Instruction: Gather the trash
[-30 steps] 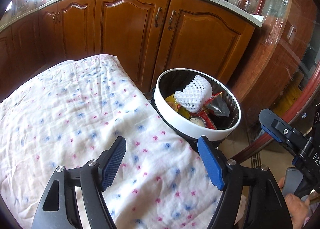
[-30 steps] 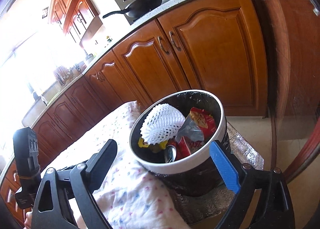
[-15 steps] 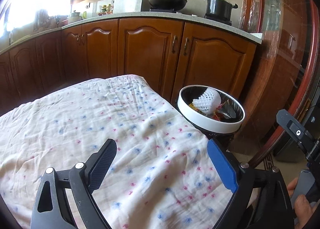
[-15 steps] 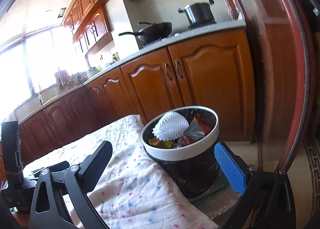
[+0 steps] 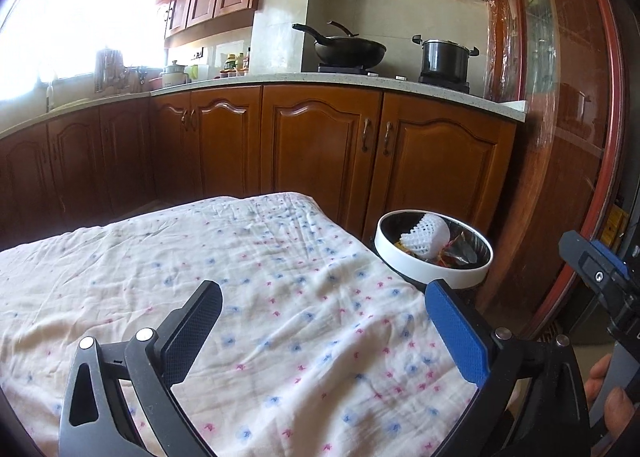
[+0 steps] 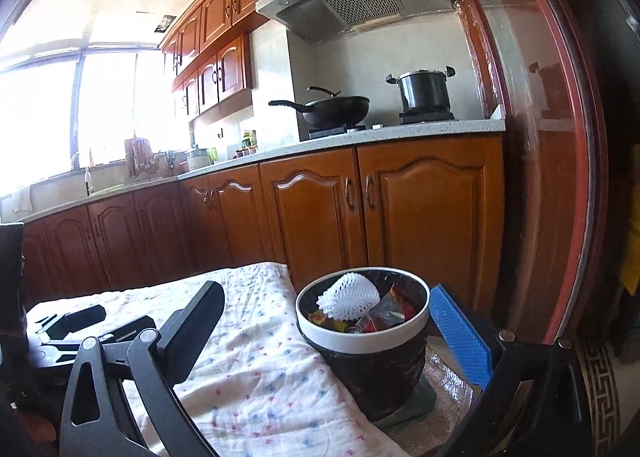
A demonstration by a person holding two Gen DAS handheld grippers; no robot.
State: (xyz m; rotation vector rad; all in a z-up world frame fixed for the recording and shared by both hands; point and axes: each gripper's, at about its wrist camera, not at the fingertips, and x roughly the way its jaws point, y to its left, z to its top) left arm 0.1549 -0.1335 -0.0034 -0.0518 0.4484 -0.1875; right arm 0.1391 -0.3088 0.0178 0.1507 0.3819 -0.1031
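Both grippers drawn back from trash bin [image 5: 432,273], jaws opening wider.

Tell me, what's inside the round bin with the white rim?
In the bin a white foam net lies on top, with crinkly clear plastic and red and yellow wrappers beside it. Whatever sits deeper is covered.

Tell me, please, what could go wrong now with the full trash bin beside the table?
1. The white foam net sits high in the bin, above the rim; a bump could knock it out.
2. The bin stands close to the tablecloth edge; a gripper catching the cloth might drag it against the bin.
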